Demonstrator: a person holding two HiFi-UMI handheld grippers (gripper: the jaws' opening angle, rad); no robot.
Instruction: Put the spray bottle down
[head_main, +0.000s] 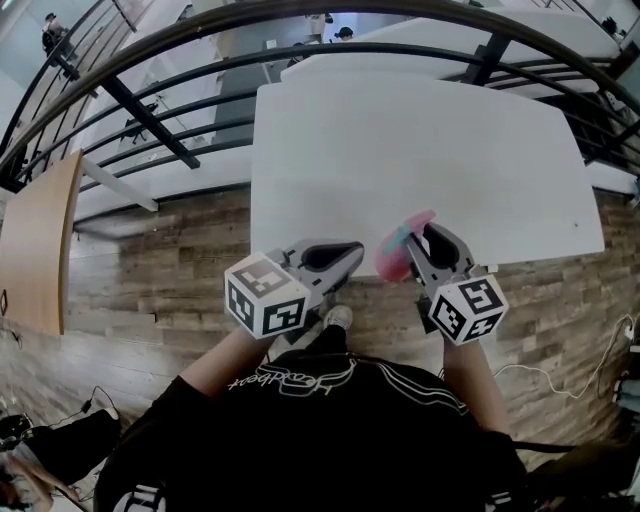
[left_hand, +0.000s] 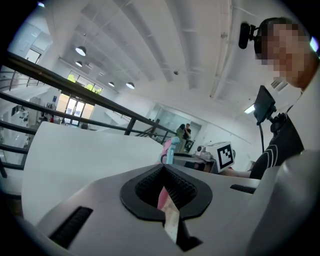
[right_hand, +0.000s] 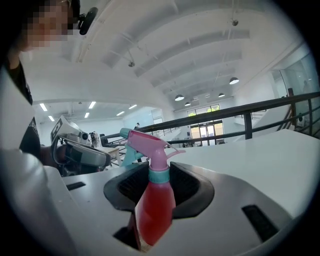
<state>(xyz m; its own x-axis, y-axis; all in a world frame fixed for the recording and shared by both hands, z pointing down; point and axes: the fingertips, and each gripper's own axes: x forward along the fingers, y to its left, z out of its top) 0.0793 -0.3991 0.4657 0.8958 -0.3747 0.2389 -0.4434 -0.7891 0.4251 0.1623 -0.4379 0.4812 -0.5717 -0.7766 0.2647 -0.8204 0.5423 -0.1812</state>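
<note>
Spray bottle held in the right gripper at the near edge of a white table, not yet set down.

Seen from above, a person stands at the white table (head_main: 400, 150) with a gripper in each hand. The right gripper (head_main: 432, 240) is clamped on the red body of the spray bottle (head_main: 398, 252), its jaws pressing on both sides below the teal collar, with the pink trigger head sticking out past them. The bottle hangs in the air at the table's near edge, touching nothing but the jaws. The left gripper (head_main: 352, 250), just beside it, has its jaws closed tip to tip and carries nothing. This looks like the carrying step. The next move calls for bringing the bottle over the bare tabletop, lowering it until its base rests flat, and only then parting the jaws.
</note>
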